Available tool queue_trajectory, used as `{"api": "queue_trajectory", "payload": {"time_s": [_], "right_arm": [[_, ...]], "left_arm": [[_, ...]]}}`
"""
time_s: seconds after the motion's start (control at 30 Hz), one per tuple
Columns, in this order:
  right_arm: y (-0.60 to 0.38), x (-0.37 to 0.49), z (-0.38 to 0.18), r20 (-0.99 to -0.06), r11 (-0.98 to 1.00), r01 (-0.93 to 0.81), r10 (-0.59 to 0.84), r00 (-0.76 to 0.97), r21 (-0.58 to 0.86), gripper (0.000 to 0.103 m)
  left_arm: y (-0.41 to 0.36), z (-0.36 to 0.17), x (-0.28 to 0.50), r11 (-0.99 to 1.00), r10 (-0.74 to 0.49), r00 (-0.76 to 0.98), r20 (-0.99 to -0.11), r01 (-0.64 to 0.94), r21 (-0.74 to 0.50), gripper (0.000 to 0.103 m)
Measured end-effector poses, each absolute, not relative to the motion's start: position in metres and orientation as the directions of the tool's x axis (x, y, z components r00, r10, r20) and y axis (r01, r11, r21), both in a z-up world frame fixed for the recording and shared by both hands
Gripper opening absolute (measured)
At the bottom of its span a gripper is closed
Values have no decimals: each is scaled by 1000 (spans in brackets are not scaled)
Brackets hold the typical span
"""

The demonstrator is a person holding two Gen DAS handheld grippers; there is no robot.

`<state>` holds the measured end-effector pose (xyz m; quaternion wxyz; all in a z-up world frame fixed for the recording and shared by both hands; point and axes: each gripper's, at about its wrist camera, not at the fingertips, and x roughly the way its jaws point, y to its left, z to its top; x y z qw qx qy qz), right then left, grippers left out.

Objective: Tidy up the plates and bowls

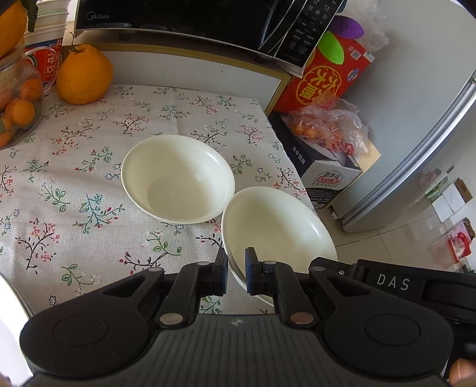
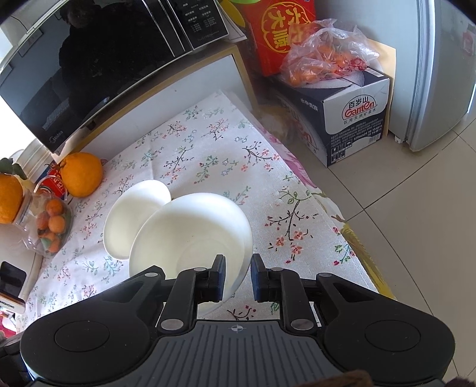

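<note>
Two white bowls are on the floral tablecloth [image 1: 74, 184]. The far bowl [image 1: 178, 178] rests flat mid-table; it also shows in the right wrist view [image 2: 131, 220]. The near bowl [image 1: 276, 229] is tilted near the table's right edge. My left gripper [image 1: 236, 274] straddles its rim, one finger inside and one outside, closed on it. In the right wrist view my right gripper [image 2: 237, 277] also straddles this near bowl's [image 2: 193, 229] rim, with a gap showing beside the right finger.
A large orange [image 1: 84, 77] and a jar of small oranges [image 1: 17, 110] stand at the back left. A black microwave [image 1: 190, 18] sits behind the table. A water carton [image 2: 342, 119] with a bag of oranges [image 2: 324, 59] and a fridge [image 1: 416, 119] are to the right.
</note>
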<state>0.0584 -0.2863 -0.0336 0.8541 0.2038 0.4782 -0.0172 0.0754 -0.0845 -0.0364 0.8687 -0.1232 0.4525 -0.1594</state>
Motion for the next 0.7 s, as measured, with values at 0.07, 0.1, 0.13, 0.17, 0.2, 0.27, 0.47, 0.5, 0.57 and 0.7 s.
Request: {"api": "queue_trajectory", "payload": {"time_s": [0.07,0.1,0.13,0.17,0.2,0.27,0.47,0.5,0.57,0.7], "right_arm": [[-285,58,-33,-820,916,220,170,546,336,18],[-285,58,-32,-819,915,218,172,548,339,18],[-285,58,-32,-818,915,217,174,549,341,18],[-285,58,-31,-817,915,216,176,549,342,18],[-284,58,-31,-817,915,215,176,550,342,18],[-283,57,-29,-815,917,211,175,553,339,18],[-277,57,-24,-805,919,193,183,564,345,18],[-276,57,-23,-804,920,190,184,565,344,18],[-272,57,-21,-802,922,181,187,568,343,18],[-267,56,-18,-797,924,168,193,572,345,18]], "left_arm": [[-83,-36,76,918,-389,541,-746,163,-361,10],[-82,-35,75,918,-389,542,-745,161,-363,10],[-81,-35,75,918,-389,543,-744,160,-363,10],[-81,-34,74,918,-388,545,-743,161,-361,10],[-81,-34,74,919,-387,546,-743,161,-360,10],[-80,-33,73,920,-384,547,-744,161,-357,10],[-76,-28,71,924,-375,559,-739,161,-347,10],[-75,-27,71,923,-375,560,-739,157,-350,10],[-72,-26,70,923,-374,562,-738,151,-352,10],[-66,-23,67,923,-372,569,-733,144,-357,10]]}}
